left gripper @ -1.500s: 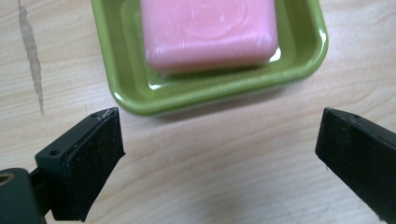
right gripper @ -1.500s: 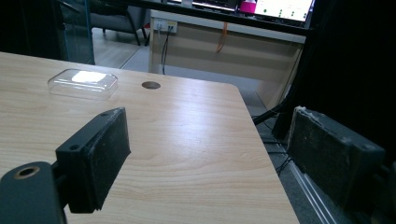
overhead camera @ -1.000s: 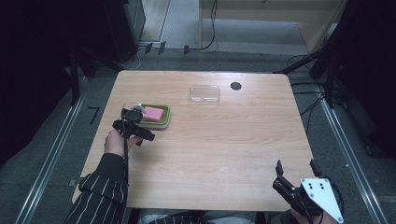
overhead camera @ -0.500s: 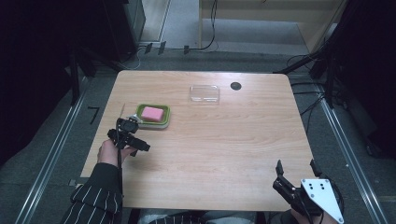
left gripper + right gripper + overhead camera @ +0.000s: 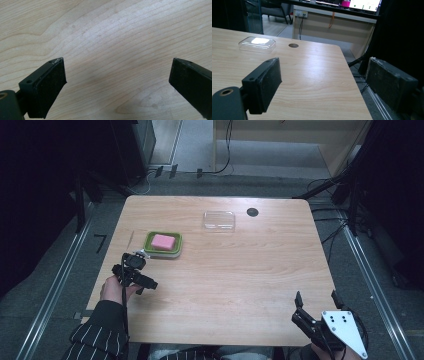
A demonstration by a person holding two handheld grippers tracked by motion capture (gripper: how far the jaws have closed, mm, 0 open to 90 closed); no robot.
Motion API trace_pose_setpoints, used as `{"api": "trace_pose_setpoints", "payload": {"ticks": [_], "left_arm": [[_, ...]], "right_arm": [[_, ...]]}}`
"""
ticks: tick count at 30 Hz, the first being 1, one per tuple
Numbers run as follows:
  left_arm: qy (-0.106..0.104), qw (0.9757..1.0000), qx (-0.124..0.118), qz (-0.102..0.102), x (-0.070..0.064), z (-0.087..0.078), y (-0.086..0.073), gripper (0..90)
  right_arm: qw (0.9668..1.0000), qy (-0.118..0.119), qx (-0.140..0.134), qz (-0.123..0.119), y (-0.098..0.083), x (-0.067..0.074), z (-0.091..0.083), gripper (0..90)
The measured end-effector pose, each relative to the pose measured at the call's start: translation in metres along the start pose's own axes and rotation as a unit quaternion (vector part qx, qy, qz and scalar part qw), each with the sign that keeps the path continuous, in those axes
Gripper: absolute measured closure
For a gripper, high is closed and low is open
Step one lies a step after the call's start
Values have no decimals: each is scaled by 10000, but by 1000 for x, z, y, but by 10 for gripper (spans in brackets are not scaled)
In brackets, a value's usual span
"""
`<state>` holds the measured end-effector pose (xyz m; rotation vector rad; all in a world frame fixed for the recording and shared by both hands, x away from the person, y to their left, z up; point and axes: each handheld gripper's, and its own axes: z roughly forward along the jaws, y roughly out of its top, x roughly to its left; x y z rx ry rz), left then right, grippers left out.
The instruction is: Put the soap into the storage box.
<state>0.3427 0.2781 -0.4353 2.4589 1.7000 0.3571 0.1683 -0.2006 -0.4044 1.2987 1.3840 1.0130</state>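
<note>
The right claw (image 5: 316, 306) sits at the 5 o'clock corner of the surface (image 5: 240, 280) in the high view, partly cut off by the bottom edge; the hand behind it cannot be made out. Its grey three-cornered plate (image 5: 344, 329) carries small dark dots, too small to read as marks. In the right gripper view its jaws stand wide apart with nothing between them. The left claw (image 5: 145, 285) lies at about 8 o'clock on the surface, held by a hand (image 5: 114, 290) in a dark striped sleeve (image 5: 97, 337) that is cut off at the bottom edge. In the left gripper view its jaws are spread wide over bare wood, holding nothing, and the pads (image 5: 51, 92) are partly out of frame.

The green container (image 5: 163, 244) rests on the surface at about 10 o'clock, just beyond the left claw and apart from it. A pink block (image 5: 163, 241) lies inside it; its material cannot be determined. A clear lid (image 5: 219, 220) lies flat at about 12 o'clock, well apart from the container, with a dark round hole (image 5: 252, 212) in the surface just beside it.

No legible brand or label appears on any item. In the right gripper view, lit screens (image 5: 364, 3) stand at the far back, their text too small to read.

The surface is pale wood with rounded corners. Grey floor, metal rails (image 5: 55, 285) and trailing cables (image 5: 220, 165) surround it; the flanks of the room are dark and indistinct.
</note>
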Motion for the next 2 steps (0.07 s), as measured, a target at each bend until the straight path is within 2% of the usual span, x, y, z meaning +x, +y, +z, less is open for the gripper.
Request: {"api": "trace_pose_setpoints", "payload": {"ticks": [2], "left_arm": [[-12, 10000, 6, 2, 0, 1, 0, 15]], "right_arm": [[10000, 11, 6, 11, 0, 1, 0, 128]]}}
